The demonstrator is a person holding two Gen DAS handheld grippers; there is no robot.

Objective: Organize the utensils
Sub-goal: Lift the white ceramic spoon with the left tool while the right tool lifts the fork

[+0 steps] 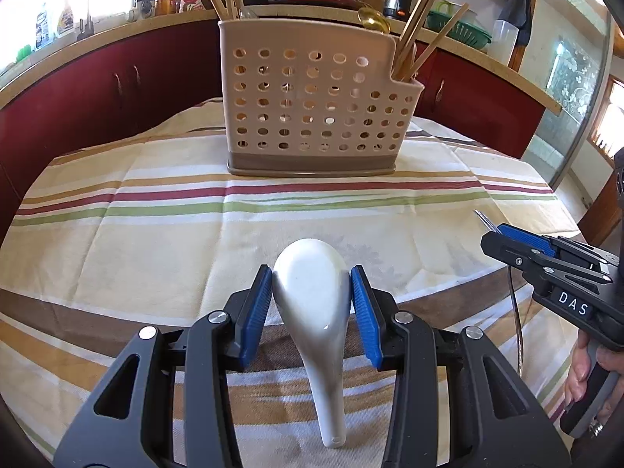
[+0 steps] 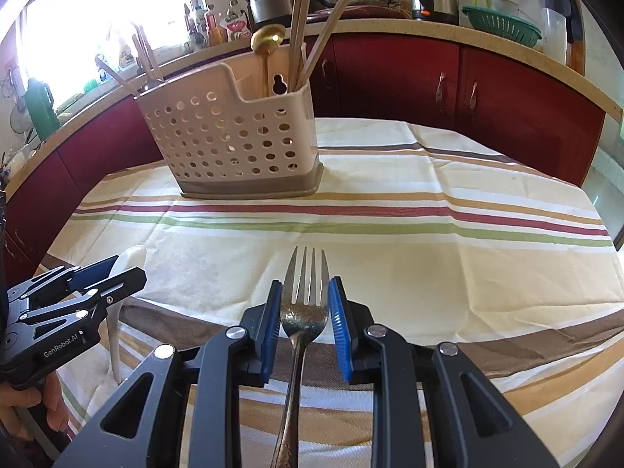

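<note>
On the striped cloth (image 1: 156,202), one holder (image 1: 308,109), left claw (image 1: 312,304) clamping one white spoon (image 1: 312,296), right claw (image 2: 305,321) gripping one fork (image 2: 304,312).

I read "DAS" in white letters on the black body of the right gripper (image 1: 492,234), seen from my left wrist camera. On the left gripper (image 2: 121,263), my right wrist camera shows "GenRobot.AI" in white. The bottle labels on the counter are too blurred to read.
</note>
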